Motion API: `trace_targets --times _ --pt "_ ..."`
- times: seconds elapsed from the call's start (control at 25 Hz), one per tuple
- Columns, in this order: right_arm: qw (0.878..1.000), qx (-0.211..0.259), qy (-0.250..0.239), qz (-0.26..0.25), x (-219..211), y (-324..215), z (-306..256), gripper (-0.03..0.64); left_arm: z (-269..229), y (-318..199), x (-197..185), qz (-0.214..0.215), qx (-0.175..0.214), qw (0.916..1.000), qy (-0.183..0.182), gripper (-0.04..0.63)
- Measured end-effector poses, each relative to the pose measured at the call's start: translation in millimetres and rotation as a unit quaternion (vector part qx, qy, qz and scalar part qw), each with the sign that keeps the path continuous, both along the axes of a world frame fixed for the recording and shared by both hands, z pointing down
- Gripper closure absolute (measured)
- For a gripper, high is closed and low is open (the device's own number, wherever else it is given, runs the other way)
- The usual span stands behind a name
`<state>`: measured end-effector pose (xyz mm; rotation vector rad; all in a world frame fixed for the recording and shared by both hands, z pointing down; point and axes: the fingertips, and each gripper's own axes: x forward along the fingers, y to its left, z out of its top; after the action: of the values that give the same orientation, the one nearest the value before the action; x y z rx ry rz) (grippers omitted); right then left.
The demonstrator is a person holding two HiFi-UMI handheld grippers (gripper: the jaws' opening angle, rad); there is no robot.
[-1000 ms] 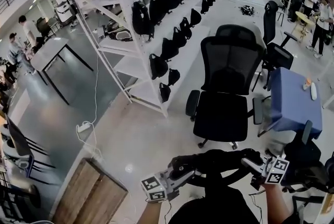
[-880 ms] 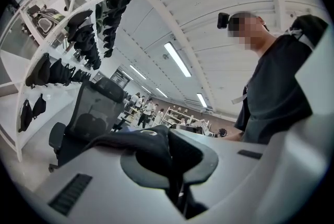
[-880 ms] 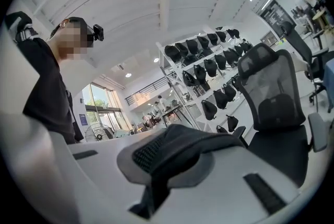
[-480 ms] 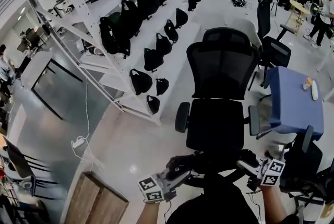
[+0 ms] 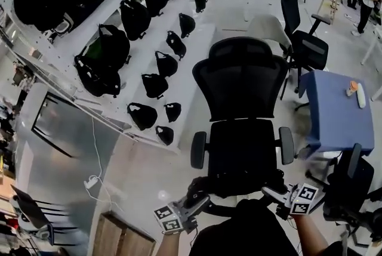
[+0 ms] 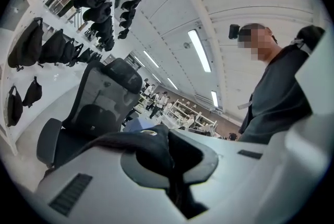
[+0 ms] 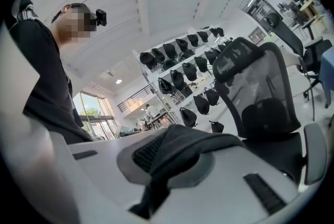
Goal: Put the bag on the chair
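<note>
Black fabric fills both pinches: the left gripper [image 6: 168, 163] is clenched on one strap of the bag [image 5: 245, 231], and the right gripper [image 7: 159, 165] is clenched on a mesh-padded strap. The bag hangs between them, close to the person and near the front edge of the chair [image 5: 242, 150], and does not appear to be on the seat yet. Let go this far out, the bag would likely slide off the front lip to the floor. A nudge could also push the chair away, or a loose strap could snag an armrest [image 5: 199, 149]. Only the gripper views show the jaws biting the straps. Only the head view shows the bag against the seat and the shelves [image 5: 137, 40] of other bags beside it.
</note>
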<state>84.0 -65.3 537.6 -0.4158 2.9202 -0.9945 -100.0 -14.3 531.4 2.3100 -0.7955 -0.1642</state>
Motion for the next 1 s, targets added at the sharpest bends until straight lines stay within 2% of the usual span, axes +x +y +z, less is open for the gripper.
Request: trace_targets --times 0.32,0.48,0.64,0.92,1.0 --pt "0.999 -0.034 0.003 0.030 9 -65 24 0.600 22 -67 6 0.011 -0.027 0.9996 0.001 0.574" --pt "0.999 -0.035 0.011 0.035 7 -90 40 0.600 36 -103 4 0.019 -0.037 0.9991 0.007 0.574" --pt "0.997 -0.056 0.011 0.050 1 -120 62 0.600 55 -133 -3 0.049 -0.042 0.9979 0.007 0.574" --pt "0.989 -0.094 0.023 0.111 -1 -170 85 0.600 86 -175 -6 0.117 -0.070 0.9906 0.012 0.574" --pt "0.986 -0.098 0.022 0.130 -3 -187 90 0.600 93 -195 -9 0.123 -0.072 0.9897 0.013 0.574"
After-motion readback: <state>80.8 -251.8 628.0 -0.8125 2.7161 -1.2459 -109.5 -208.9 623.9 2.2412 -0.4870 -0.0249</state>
